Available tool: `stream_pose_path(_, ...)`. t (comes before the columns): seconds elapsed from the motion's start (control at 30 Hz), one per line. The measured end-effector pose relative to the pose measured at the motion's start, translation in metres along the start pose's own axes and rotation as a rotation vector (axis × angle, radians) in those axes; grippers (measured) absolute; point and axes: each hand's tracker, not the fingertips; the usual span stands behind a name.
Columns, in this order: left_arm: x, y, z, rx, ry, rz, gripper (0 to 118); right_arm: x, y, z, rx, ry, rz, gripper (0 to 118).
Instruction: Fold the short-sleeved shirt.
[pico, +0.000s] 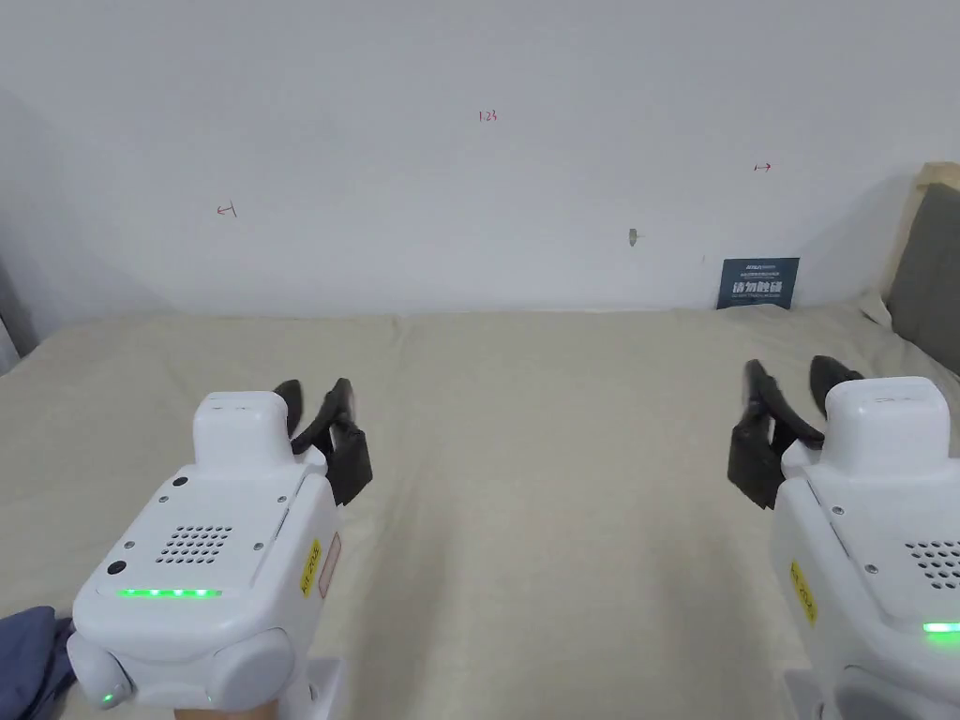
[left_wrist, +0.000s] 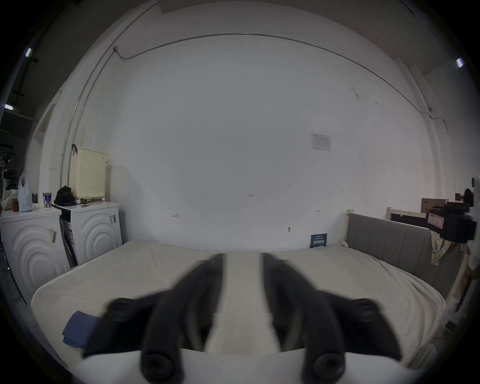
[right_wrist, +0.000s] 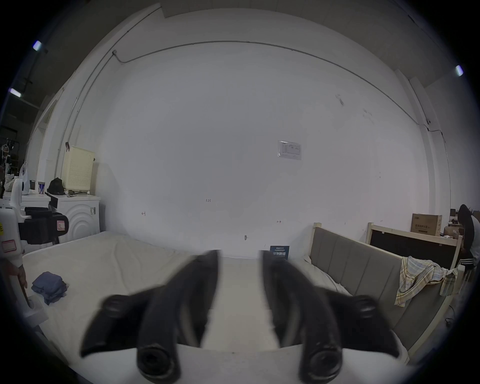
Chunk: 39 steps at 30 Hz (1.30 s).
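Folded blue shirt (right_wrist: 48, 287) lying on bed (pico: 525, 487) near its left front edge, beside left hand-held gripper (pico: 319, 412); left hand-held gripper jaws parted, empty, above bed; right hand-held gripper (pico: 792, 394) likewise spread, grasping nothing; plaid cloth (right_wrist: 420, 276) draped over grey headboard (right_wrist: 358, 262).

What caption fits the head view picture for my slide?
Two open grippers, left gripper and right gripper, held above a beige bed.
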Motion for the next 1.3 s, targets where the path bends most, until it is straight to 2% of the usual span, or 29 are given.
stream_pose_path(0.03,-0.0009,0.0007,-0.0015,-0.012,0.004,0.007,75,0.0005,0.0,-0.0005,-0.008,0.011,-0.008,77)
stream_pose_path(0.07,-0.0026,0.0007,-0.003,-0.02,0.004,0.02,92,0.0004,-0.0002,-0.0012,-0.01,0.012,-0.008,87)
stream_pose_path(0.13,-0.0044,-0.0008,-0.0044,-0.017,0.009,0.038,117,-0.002,-0.0015,-0.0005,-0.001,0.003,-0.005,90)
stream_pose_path(1.3,-0.0017,0.0,0.0018,0.009,0.029,0.008,118,0.0003,-0.0005,0.0003,0.007,-0.005,-0.002,92)
